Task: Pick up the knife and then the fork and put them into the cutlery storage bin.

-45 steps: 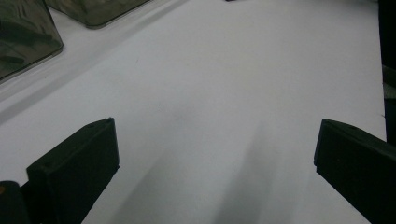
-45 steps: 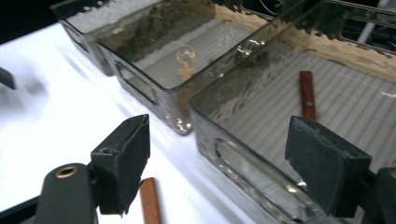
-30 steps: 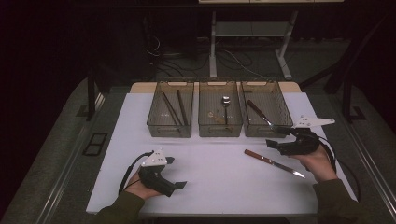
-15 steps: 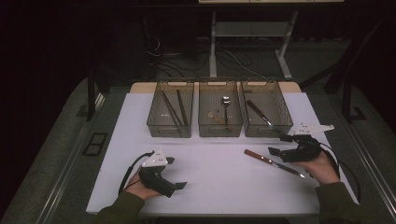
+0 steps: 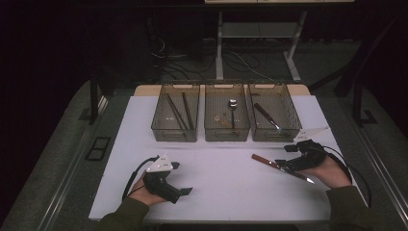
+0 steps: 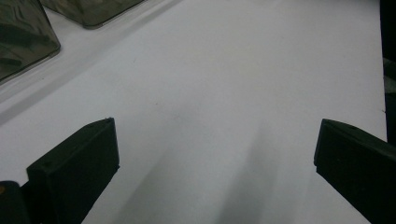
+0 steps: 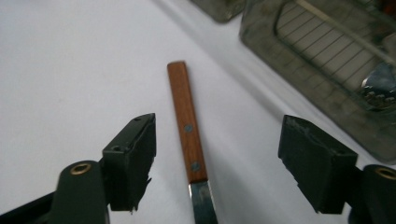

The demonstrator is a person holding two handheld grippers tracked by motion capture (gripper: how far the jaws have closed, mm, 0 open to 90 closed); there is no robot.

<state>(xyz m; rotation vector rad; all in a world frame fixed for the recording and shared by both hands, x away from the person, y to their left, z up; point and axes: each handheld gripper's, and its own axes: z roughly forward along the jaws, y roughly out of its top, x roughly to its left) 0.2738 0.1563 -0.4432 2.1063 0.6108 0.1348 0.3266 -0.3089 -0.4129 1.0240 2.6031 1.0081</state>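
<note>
A knife (image 5: 267,163) with a brown wooden handle (image 7: 187,123) and a steel blade lies flat on the white table at the right. My right gripper (image 5: 285,164) is low over it, pointing along the knife. Its jaws straddle the handle near the blade and have just been closing. The knife lies between them with a gap on each side, so this gripper (image 7: 219,129) is open. My left gripper (image 5: 183,178) rests at the near left in a hand, open, with bare table between its jaws (image 6: 217,131).
Three clear bins stand in a row at the back. The left bin (image 5: 174,134) holds chopsticks, the middle bin (image 5: 226,135) a spoon, the right bin (image 5: 275,135) another knife. The white table top (image 5: 226,195) spans between both hands.
My right gripper has come slightly nearer and lower, onto the knife, and its jaws look a little narrower. The left gripper and the knife have not moved.
</note>
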